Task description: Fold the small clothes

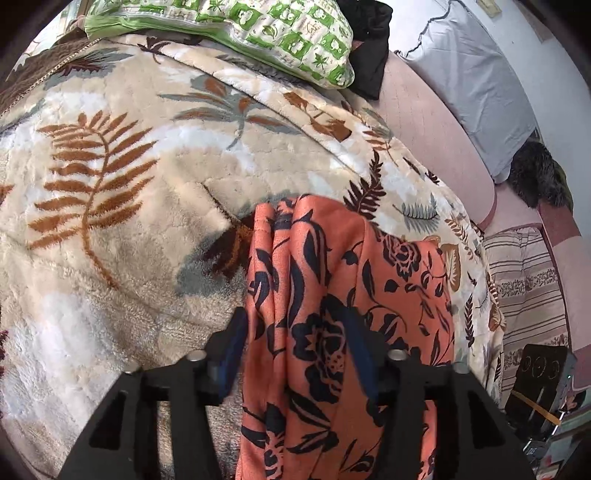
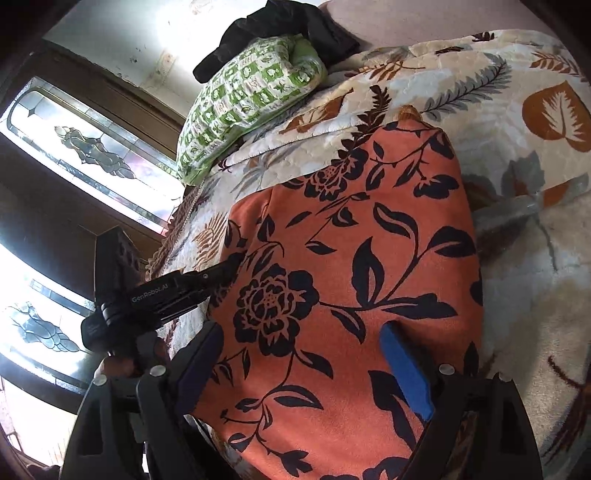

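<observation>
The left gripper (image 1: 295, 328) had its jaws apart, with a bunched fold of the orange floral garment (image 1: 332, 295) running between the two blue pads (image 1: 231, 350). The pads did not visibly press on the cloth, so whether they gripped it could not be told. The right gripper (image 2: 306, 354) had its jaws wide open above the flat part of the same garment (image 2: 351, 258), and its blue pads (image 2: 406, 369) did not pinch the cloth.

The garment was of a thin, smooth fabric, orange with black roses and leaves. On the side near the left gripper it was gathered in long soft pleats. Under the right gripper it lay spread and nearly flat. It rested on a thick fleece blanket (image 1: 147, 184), cream with brown and grey fern leaves, which had a fluffy, quilted surface.

Farther away on the blanket lay a puffy green and white checked pillow (image 1: 277, 33), and a black cloth (image 1: 369, 48) was just beside it. In the right wrist view the left gripper's black body (image 2: 162, 295) was seen at the garment's left edge, with a decorated glass window (image 2: 92, 147) behind it.
</observation>
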A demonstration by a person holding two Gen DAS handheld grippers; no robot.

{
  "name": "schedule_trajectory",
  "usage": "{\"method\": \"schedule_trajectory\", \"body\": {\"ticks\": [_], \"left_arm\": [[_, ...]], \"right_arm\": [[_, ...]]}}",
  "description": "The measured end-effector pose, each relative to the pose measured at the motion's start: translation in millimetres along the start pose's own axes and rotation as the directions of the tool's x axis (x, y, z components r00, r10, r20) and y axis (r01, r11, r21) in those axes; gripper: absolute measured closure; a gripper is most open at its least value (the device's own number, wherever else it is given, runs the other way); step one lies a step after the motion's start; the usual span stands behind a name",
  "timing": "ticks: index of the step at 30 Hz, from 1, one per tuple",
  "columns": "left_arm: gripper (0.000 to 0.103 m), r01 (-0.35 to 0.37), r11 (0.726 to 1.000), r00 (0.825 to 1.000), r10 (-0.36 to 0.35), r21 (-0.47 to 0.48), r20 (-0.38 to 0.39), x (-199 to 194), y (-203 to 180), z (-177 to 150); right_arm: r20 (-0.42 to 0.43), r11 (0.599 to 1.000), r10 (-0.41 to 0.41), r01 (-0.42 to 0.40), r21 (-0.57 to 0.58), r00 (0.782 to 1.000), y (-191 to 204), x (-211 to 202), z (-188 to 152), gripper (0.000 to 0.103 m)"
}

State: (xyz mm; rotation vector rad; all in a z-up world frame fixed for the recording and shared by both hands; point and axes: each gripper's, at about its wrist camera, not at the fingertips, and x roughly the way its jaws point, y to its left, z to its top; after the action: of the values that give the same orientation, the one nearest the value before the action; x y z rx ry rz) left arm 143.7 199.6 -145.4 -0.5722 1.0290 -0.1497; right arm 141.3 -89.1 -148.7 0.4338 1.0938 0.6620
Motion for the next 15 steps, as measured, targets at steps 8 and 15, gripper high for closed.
{"method": "schedule_trajectory", "body": {"ticks": [8,15], "left_arm": [[0.088,0.015,0.997,0.997,-0.02,-0.069,-0.074,28.7,21.4,19.6],[0.056,-0.01,1.0,1.0,0.01,-0.008,-0.017,11.0,5.8,20.7]], "right_arm": [[0.006,1.0,0.003,-0.003,-0.009,1.0,1.0,-0.6,-2.8,0.014],[0.003,1.0,-0.002,0.002,-0.023,1.0,-0.1,0.0,-3.6,0.014]]}}
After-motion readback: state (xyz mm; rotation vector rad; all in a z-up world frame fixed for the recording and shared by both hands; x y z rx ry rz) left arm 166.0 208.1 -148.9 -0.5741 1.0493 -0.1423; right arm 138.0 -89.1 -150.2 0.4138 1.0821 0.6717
